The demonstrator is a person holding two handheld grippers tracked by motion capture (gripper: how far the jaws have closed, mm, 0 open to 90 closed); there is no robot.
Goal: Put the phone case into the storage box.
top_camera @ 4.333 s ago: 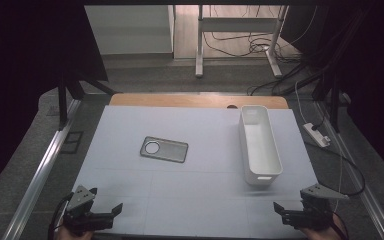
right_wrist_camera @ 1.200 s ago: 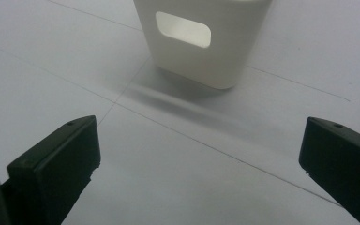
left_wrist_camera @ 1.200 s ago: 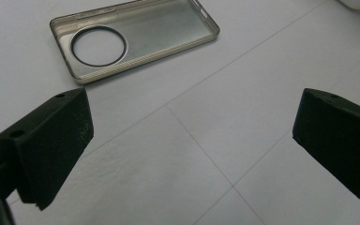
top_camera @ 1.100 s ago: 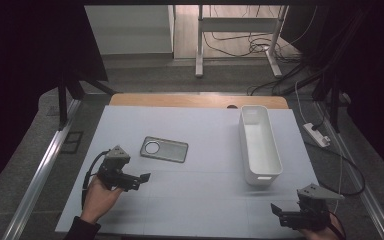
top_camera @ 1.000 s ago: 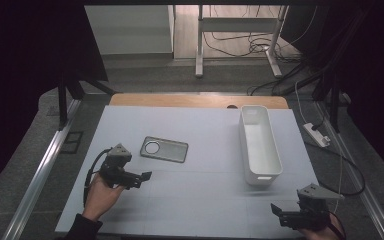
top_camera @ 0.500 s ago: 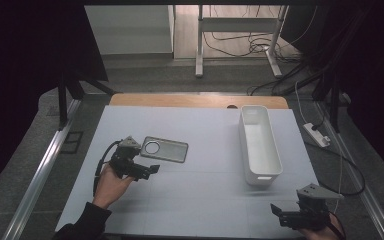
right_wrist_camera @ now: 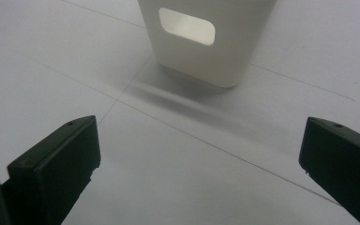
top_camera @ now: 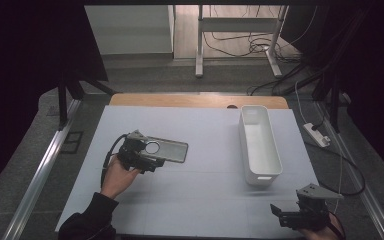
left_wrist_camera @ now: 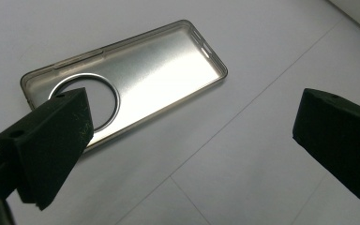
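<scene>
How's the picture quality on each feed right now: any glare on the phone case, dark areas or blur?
Left gripper view: bright glare across the phone case, near jaw edges soft. High view: table evenly lit, surroundings very dark. Right gripper view: white bin casts a soft shadow toward the camera; sharp enough.

In the left gripper view, part of the phone case (left_wrist_camera: 136,79) ring cutout is hidden by one jaw. The white bin (right_wrist_camera: 206,37) is cut off by the top edge in the right gripper view.
</scene>
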